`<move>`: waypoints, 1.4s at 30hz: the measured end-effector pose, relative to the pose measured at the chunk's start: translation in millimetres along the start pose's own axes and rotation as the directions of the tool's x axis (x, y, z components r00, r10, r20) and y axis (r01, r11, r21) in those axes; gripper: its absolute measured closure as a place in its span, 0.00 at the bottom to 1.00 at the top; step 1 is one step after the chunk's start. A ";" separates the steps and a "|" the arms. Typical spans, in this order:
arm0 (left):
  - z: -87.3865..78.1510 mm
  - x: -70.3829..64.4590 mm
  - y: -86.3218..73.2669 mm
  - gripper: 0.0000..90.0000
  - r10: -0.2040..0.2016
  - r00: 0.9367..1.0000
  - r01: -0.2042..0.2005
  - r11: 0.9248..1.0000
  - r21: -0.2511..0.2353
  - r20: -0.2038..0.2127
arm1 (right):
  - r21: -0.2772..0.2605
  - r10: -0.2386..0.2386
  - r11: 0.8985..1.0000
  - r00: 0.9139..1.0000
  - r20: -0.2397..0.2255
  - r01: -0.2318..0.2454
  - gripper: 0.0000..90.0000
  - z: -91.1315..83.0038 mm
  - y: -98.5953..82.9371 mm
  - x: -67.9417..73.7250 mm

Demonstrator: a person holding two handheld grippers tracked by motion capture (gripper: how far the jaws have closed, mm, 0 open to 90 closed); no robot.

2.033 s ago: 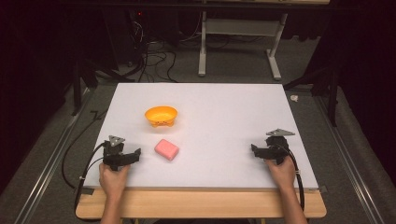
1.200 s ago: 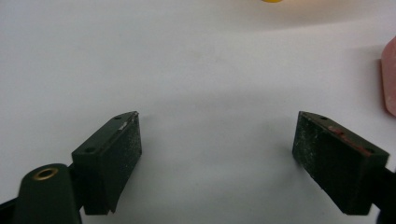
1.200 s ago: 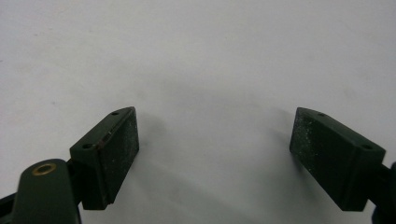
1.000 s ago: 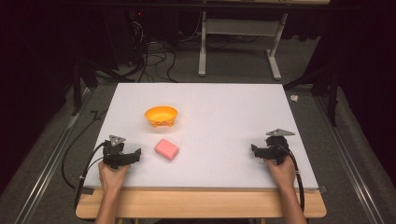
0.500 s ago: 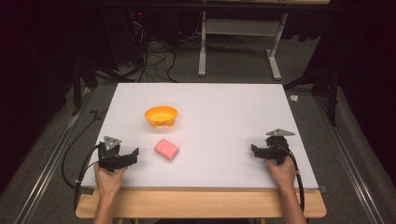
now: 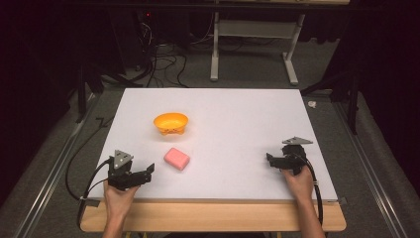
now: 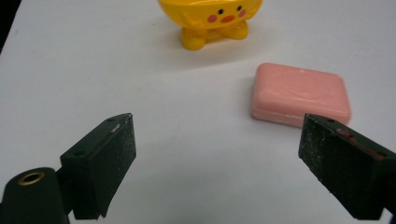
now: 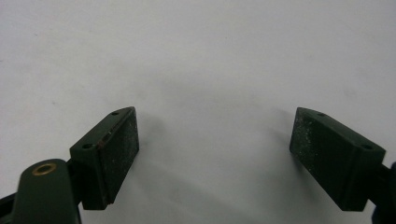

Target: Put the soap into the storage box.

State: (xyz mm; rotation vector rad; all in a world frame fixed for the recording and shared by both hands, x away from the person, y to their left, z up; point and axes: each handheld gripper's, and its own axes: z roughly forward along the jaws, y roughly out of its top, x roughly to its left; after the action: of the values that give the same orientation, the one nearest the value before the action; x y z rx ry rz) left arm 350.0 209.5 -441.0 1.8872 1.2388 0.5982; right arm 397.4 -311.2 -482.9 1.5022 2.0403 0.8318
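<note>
High view, left gripper [image 6: 143,174] near table's [image 6: 237,104] front-left edge, pink soap [image 6: 177,158] just beside

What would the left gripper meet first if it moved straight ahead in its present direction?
Probably the pink soap bar: it lies just ahead of the open left gripper, slightly to one side. The yellow bowl stands farther on.

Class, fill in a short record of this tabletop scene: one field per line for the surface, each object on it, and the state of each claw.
Surface: white table top
Bowl: yellow chick-faced bowl, standing on little feet, on the left half
Soap: pink soap bar, lying flat, nearer the person than the bowl and apart from it
Left claw: open, empty, pointed toward the soap
Right claw: open, empty, over bare table
</note>
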 end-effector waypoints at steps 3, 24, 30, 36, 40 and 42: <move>-0.3 -7.0 3.2 0.13 0.005 1.000 -0.005 1.000 -0.006 0.017 | 0.000 0.000 1.000 1.000 0.000 0.000 0.18 0.0 0.0 0.0; 41.0 -40.3 27.6 0.03 0.043 0.993 -0.052 0.995 0.081 0.113 | 0.000 0.000 1.000 1.000 0.000 0.000 0.18 0.0 0.0 0.0; 58.2 -46.9 32.1 0.01 0.065 0.991 -0.079 0.989 0.124 0.114 | 0.000 -0.001 1.000 1.000 0.000 0.001 0.18 -0.1 0.0 0.0; 75.7 -50.3 31.5 0.00 0.068 0.991 -0.087 0.982 0.166 0.117 | 0.000 0.000 1.000 1.000 0.000 0.000 0.18 0.0 0.0 0.0; 83.2 -52.0 29.4 0.00 0.076 0.991 -0.096 0.977 0.188 0.110 | 0.000 -0.001 1.000 1.000 0.000 0.001 0.18 0.0 -0.1 0.0; 85.6 -52.4 28.3 0.01 0.080 0.991 -0.100 0.976 0.192 0.106 | 0.000 0.000 1.000 1.000 -0.001 0.000 0.18 -0.1 -0.1 0.0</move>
State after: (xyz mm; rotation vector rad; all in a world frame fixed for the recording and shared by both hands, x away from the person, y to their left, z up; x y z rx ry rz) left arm 406.4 125.5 -466.0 2.1209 1.1902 0.4367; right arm 397.3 -311.2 -482.9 1.5018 2.0408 0.8323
